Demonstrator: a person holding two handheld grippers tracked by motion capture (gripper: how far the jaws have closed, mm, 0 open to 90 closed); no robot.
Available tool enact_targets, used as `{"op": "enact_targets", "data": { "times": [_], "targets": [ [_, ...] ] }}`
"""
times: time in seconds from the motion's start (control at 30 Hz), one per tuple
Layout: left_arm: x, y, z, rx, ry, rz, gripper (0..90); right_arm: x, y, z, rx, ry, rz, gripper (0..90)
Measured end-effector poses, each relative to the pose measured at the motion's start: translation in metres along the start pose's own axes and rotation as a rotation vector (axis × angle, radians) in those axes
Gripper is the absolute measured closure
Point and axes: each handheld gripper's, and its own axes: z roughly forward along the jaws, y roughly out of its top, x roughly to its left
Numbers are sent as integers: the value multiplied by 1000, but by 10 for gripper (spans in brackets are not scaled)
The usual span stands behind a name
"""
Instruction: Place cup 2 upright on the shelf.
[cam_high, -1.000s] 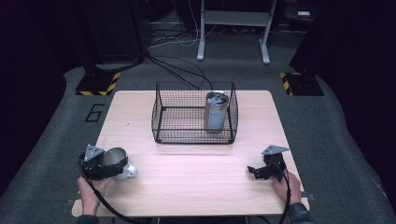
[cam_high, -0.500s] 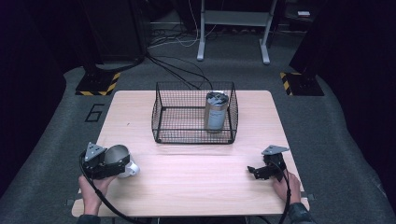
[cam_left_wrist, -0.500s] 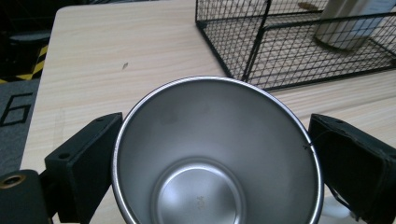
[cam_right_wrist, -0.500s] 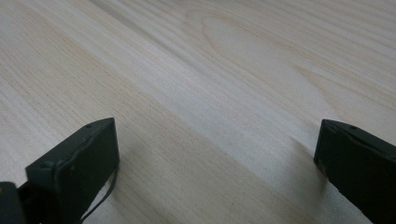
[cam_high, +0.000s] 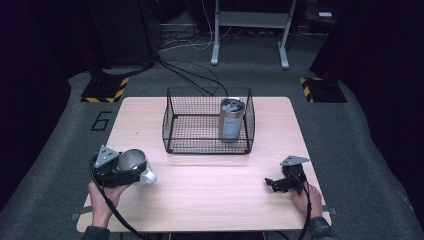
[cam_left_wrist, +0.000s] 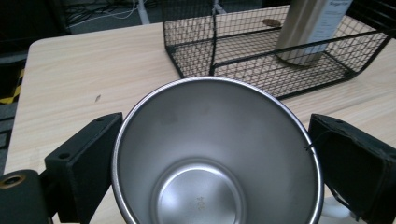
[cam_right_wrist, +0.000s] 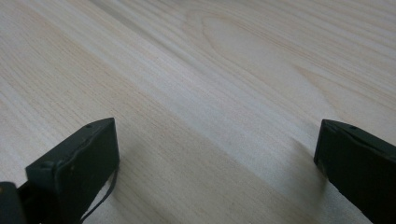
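A steel cup (cam_high: 132, 159) is at the table's front left, its mouth tipped toward the camera on the gripper. My left gripper (cam_high: 131, 168) is shut on the cup (cam_left_wrist: 217, 154), one black jaw on each side of its wall. A white part (cam_high: 148, 176) shows just right of the cup; I cannot tell what it is. My right gripper (cam_high: 274, 183) is open low over the bare wood at the front right, with nothing between its jaws (cam_right_wrist: 217, 149). A steel bottle (cam_high: 231, 119) stands upright in the right end of a black wire basket (cam_high: 207, 148).
The wire basket (cam_left_wrist: 219, 65) sits in the table's far middle, ahead of the cup, with the bottle (cam_left_wrist: 306, 32) inside it. Bare wood (cam_high: 215, 185) lies between the two grippers. Beyond the table are cables, a metal stand and hazard-striped bases on the floor.
My left gripper has shifted a little to the right and forward with the cup in it. The right gripper has stayed where it was.
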Motion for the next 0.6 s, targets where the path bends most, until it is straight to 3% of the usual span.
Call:
{"op": "enact_targets", "data": {
  "times": [0.33, 0.6],
  "targets": [
    [-15, 23, 2, -18, -43, 42, 63, 0, 0, 0, 1, 0, -3, 0],
    [-22, 36, 6, -19, -62, 52, 63, 0, 0, 0, 0, -1, 0, 0]
  ]
}}
